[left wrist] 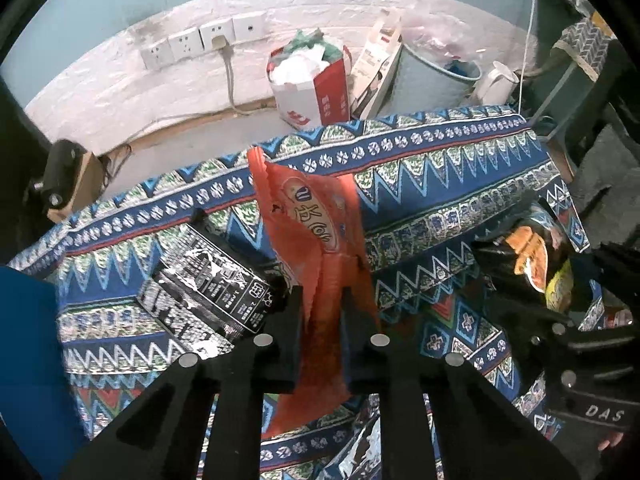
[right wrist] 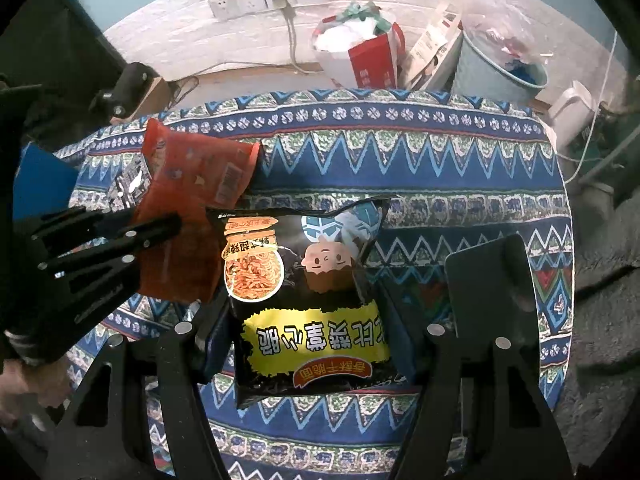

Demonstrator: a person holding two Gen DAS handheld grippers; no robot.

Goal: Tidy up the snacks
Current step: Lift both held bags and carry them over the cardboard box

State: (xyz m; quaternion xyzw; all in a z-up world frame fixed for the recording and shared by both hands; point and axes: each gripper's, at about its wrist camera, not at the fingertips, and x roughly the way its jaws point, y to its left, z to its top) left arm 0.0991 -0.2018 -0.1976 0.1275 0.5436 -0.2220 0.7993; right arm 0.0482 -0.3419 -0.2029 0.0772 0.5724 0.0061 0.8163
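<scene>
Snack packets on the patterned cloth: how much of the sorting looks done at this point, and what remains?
Nothing looks sorted yet. In hand: the left gripper is shut on the orange packet, lifted above the patterned cloth. The right gripper stands open around the black noodle packet, which lies flat, not gripped. Left: that packet, plus a black-and-white packet lying on the cloth. No destination container is clearly visible.

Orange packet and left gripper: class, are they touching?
Touching. The left wrist view shows the left gripper shut on the orange packet, both fingers pressing its crinkled edge.
</scene>
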